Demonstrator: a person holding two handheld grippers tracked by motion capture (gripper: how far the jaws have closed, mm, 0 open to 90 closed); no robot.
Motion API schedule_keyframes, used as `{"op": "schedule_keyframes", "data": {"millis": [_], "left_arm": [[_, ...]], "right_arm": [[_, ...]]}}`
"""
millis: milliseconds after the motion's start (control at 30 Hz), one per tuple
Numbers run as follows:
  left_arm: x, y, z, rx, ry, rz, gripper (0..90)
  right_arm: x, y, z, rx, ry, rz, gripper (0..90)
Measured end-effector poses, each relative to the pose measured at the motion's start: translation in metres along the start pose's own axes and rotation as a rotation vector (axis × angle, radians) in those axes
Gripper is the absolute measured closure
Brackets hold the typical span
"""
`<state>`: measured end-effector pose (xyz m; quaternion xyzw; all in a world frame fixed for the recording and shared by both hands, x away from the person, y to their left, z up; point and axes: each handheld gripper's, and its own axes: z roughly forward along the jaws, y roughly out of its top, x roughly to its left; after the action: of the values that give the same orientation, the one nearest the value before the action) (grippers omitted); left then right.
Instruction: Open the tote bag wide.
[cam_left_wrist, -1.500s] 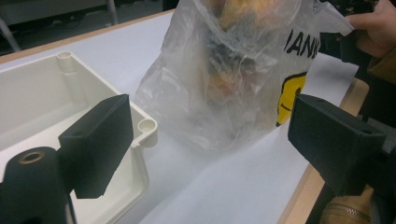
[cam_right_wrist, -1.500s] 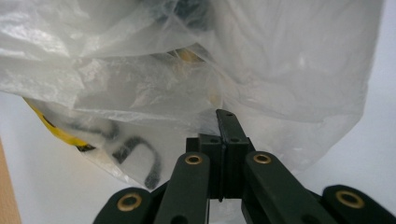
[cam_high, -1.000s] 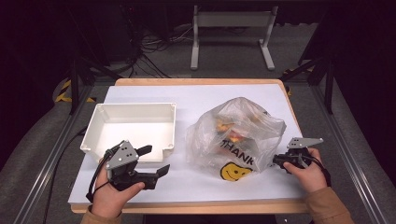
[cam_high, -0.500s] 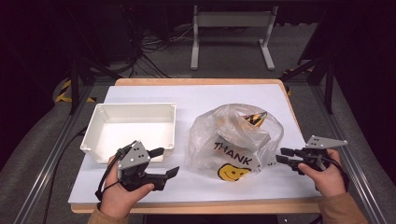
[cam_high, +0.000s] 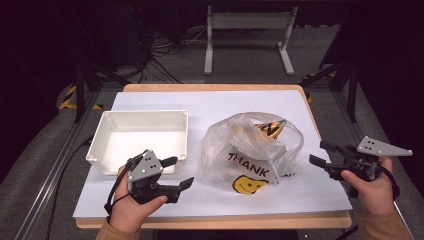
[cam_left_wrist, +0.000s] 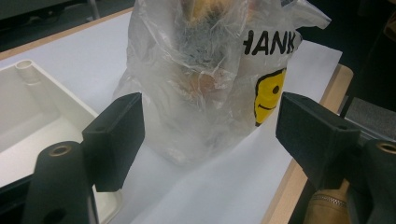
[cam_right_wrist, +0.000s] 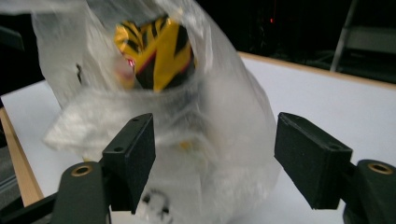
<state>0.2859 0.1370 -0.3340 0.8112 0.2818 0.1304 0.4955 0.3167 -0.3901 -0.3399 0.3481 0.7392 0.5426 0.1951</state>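
Note:
A clear plastic bag (cam_high: 250, 150) printed with "THANK" and a yellow smiley stands on the white table top, right of centre. A yellow and black striped packet (cam_high: 270, 128) pokes up inside it, also visible as the striped packet (cam_right_wrist: 159, 51). My left gripper (cam_high: 177, 172) is open, low on the table just left of the bag (cam_left_wrist: 205, 79), with nothing between its jaws. My right gripper (cam_high: 325, 154) is open too, held just right of the bag (cam_right_wrist: 187, 135) near the table's right edge, apart from it.
A white rectangular bin (cam_high: 142, 137) sits on the left half of the table, its rim (cam_left_wrist: 28, 74) close behind my left gripper. The table's wooden front edge (cam_high: 225, 220) lies close below both hands. A metal stand (cam_high: 247, 30) is on the floor beyond.
The right gripper has drawn back to the right, away from the bag, and the bag has settled with the striped packet upright. The left gripper has shifted right toward the bag.

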Motion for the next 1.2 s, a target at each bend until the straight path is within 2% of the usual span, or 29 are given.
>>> {"op": "schedule_keyframes", "data": {"millis": [100,167,367,567,733,900,1000,1200], "left_arm": [[0.000,0.000,0.001,-0.004,0.002,0.002,24.4],[0.001,-0.001,0.001,-0.002,0.003,0.004,24.4],[0.003,-0.002,-0.001,-0.007,0.011,-0.002,23.9],[0.003,-0.003,-0.002,-0.009,0.014,-0.006,23.8],[0.004,-0.005,-0.003,-0.008,0.018,-0.010,23.8],[0.005,-0.008,-0.005,0.000,0.027,-0.016,23.7],[0.005,-0.010,-0.006,-0.002,0.034,-0.022,23.7],[0.006,-0.011,-0.006,0.002,0.037,-0.023,23.7]], "right_arm": [[0.001,0.014,0.006,-0.045,0.009,-0.030,33.4],[0.002,0.020,0.011,-0.049,0.022,-0.037,35.4],[0.006,0.036,0.028,-0.043,0.027,-0.092,42.6],[0.004,0.042,0.040,-0.022,0.034,-0.113,47.5],[0.003,0.044,0.047,-0.002,0.045,-0.140,62.3],[0.001,0.049,0.048,-0.007,0.067,-0.157,85.1],[-0.001,0.054,0.051,-0.004,0.068,-0.166,90.0],[-0.003,0.060,0.058,-0.011,0.058,-0.172,90.0]]}}
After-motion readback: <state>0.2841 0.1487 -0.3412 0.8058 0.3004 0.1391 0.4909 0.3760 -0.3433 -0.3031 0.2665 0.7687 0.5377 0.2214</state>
